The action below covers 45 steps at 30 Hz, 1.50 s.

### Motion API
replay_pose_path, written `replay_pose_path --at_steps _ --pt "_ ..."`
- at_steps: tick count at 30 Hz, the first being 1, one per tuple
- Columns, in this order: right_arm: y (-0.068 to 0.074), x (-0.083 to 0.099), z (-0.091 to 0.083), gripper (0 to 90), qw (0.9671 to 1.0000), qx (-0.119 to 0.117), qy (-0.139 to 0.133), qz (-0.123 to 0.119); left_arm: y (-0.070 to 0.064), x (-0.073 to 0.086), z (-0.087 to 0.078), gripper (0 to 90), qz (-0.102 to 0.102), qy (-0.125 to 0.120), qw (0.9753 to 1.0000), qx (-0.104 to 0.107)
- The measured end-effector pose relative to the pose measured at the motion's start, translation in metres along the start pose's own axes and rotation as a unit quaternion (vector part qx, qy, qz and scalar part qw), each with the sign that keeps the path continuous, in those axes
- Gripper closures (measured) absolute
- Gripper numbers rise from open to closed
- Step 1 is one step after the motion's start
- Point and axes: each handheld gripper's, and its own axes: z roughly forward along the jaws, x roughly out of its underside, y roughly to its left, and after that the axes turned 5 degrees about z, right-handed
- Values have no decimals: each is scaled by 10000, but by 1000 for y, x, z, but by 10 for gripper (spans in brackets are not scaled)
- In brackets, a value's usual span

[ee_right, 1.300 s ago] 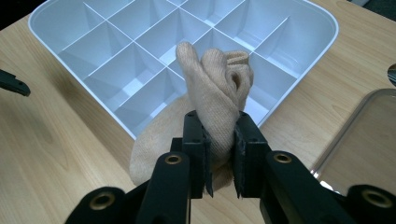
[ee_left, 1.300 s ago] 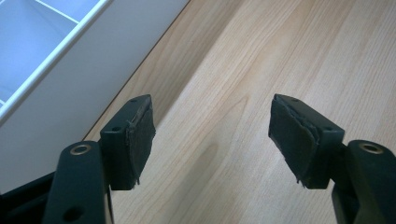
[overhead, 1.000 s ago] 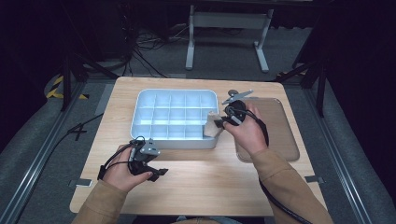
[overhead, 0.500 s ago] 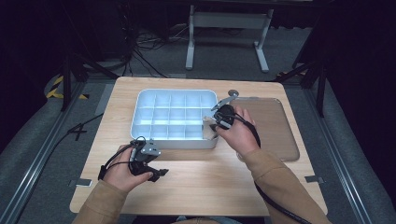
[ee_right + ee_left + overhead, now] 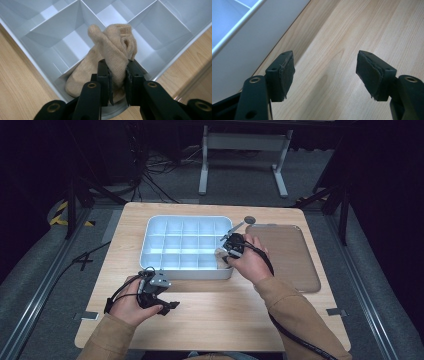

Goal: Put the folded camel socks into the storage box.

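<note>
A white divided tray (image 5: 150, 240) sits in the middle of the wooden table. My right gripper (image 5: 224, 254) is over its near right corner, shut on a beige sock (image 5: 112, 53) that hangs bunched into the corner compartment. In the high view the sock (image 5: 220, 253) shows as a small beige patch at the jaws. The tray's walls (image 5: 75, 15) spread out behind the sock. My left gripper (image 5: 169, 307) rests low over the table in front of the tray, open, with bare wood between its pads (image 5: 285, 72). The tray's outer wall (image 5: 242, 42) is to its left.
A brown flat tray (image 5: 285, 255) lies on the table to the right of the white one. A small round grey disc (image 5: 249, 220) sits by the white tray's far right corner. A cable (image 5: 300, 340) trails from the right gripper along the sleeve.
My right gripper has moved left and toward the near right corner of the white tray, carrying the sock down into that compartment. The left gripper has stayed put.
</note>
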Motion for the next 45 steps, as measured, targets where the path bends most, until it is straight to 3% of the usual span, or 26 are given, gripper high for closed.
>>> replay_pose_path --at_steps 8,11,22,28,35,41,45 --pt "-2 -9 7 753 9988 -79 347 -330 -1 8 -4 316 -97 39 9999 -65" --pt "-3 -14 12 745 9970 -93 605 -477 -1 12 -6 316 -153 58 9998 -62" --pt "-2 -17 24 738 9941 -107 960 -498 -2 19 -11 317 -217 94 9996 -146" --pt "-4 -18 13 644 9964 -59 737 -423 -2 18 -9 316 -174 102 9997 -124" --pt "-2 -23 5 581 9993 -135 86 -329 -2 16 -8 315 -164 87 9998 -93" --pt "-1 -25 11 737 9986 -247 138 -456 -2 15 -7 313 -151 97 9998 -77" --pt "-2 -24 14 765 9982 -297 266 -445 -3 15 -7 312 -143 98 9998 -83"
